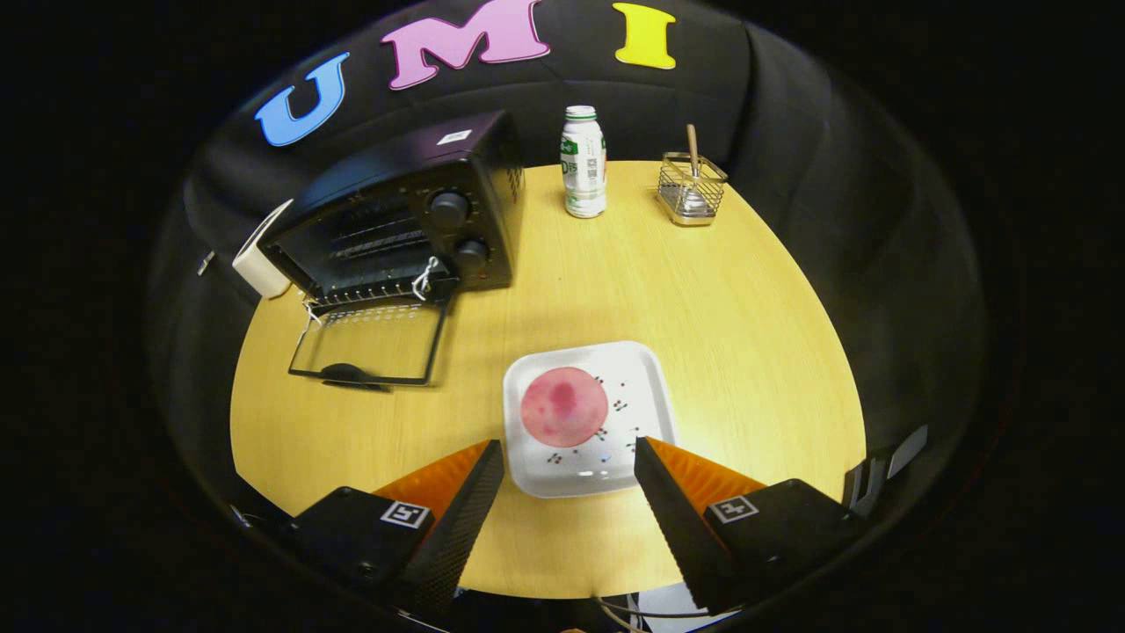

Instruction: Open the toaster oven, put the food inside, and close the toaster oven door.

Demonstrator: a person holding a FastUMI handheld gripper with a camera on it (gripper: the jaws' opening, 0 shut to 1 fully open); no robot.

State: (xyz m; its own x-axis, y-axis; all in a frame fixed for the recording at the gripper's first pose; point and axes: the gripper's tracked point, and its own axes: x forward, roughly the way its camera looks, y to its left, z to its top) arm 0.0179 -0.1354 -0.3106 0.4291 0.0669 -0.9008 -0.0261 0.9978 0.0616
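Jaws spread wide, gripping nothing; the gripper (pixel 569 470) hovers over the near part of the worktop (pixel 747 334), its fingertips (pixel 488 462) flanking the near edge of the white plate (pixel 646 387). The food (pixel 563 406) — a flat round pink slice — lies on the left half of the plate, just ahead of the jaws and between them. The toaster oven (pixel 413 215) sits at the far left with its door (pixel 367 347) already dropped flat onto the worktop, handle toward the near side. First step looks done; the food is not yet picked up.

Risks, as judged:
- The slice is thin and lies flush on the plate, so the jaws may skid over it or pinch the plate rim instead and drag the plate.
- A limp slice could fold or slip out on the way to the oven.
- The lowered door lies in front of the oven mouth; a low approach could catch its handle or frame.
- The rack opening looks shallow — a tilted entry might knock the food off.

Room: the open worktop between plate and door is bare, a clean diagonal path toward the far left. A bottle (pixel 584 163) and a wire holder (pixel 693 189) stand at the far edge, well apart from that path. The oven sits close to the left edge of the worktop, so there is little margin there.
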